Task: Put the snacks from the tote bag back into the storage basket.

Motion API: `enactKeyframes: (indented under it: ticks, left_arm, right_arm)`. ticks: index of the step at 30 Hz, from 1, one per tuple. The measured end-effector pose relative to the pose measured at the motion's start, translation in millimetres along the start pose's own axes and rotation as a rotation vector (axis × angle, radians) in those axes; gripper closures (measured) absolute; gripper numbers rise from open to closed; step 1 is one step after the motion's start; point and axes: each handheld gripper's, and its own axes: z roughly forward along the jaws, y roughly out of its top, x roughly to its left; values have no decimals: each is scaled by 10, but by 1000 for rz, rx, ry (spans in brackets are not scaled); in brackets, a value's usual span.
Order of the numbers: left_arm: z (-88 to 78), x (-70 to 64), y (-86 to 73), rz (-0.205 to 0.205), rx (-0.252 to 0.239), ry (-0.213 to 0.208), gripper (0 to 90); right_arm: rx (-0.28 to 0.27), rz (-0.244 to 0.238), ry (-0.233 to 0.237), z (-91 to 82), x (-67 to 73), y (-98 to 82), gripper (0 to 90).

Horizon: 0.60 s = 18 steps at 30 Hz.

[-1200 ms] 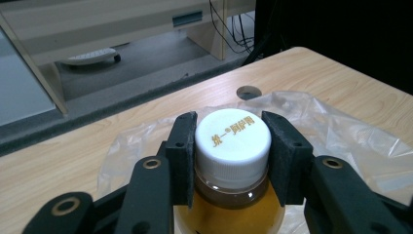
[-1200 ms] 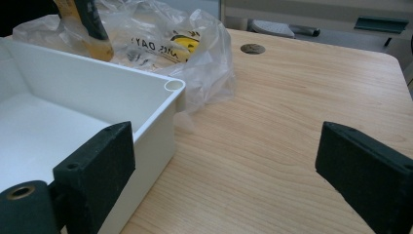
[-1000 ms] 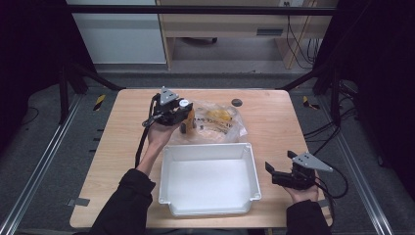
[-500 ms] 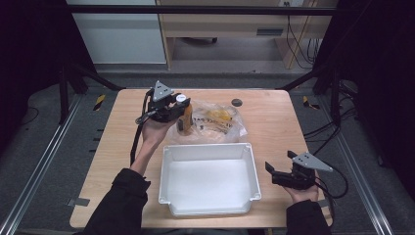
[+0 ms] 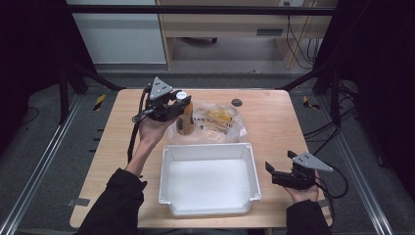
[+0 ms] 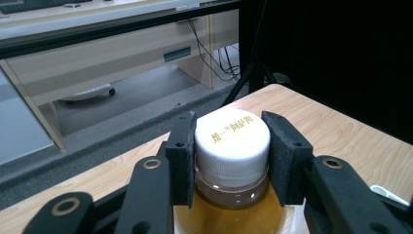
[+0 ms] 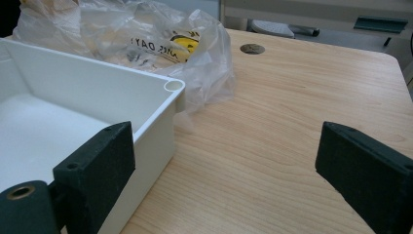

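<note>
My left gripper (image 5: pixel 180 108) is shut on a bottle (image 5: pixel 184 119) of amber liquid, its pads pressed on either side of the white cap (image 6: pixel 232 141). The bottle hangs upright above the clear plastic bag (image 5: pixel 215 121) at the back of the table. In the left gripper view the same gripper (image 6: pixel 233 158) clamps the cap and neck, with the amber liquid below. A white bin (image 5: pixel 247 156) sits empty at the table's front centre. My right gripper (image 5: pixel 270 172) rests open on the table to the right of the bin, with nothing between its wide-apart jaws (image 7: pixel 224 165).
The plastic bag (image 7: pixel 160 44) holds yellow packaged items and lies just behind the bin's far wall (image 7: pixel 97 83). A small dark round disc (image 5: pixel 237 102) sits in the tabletop near the back edge. Bare wood lies to the right of the bin and bag.
My left gripper has lifted the bottle up out of the bag and carried it slightly left. The right gripper has stayed in place.
</note>
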Motion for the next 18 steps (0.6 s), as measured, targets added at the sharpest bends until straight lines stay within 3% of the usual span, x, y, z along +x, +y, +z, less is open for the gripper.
enactKeyframes:
  ticks: [18]
  left_arm:
    - [-233,-86,164,26,-51,-18,585]
  right_arm:
    - [1,-2,1,2,3,2,76]
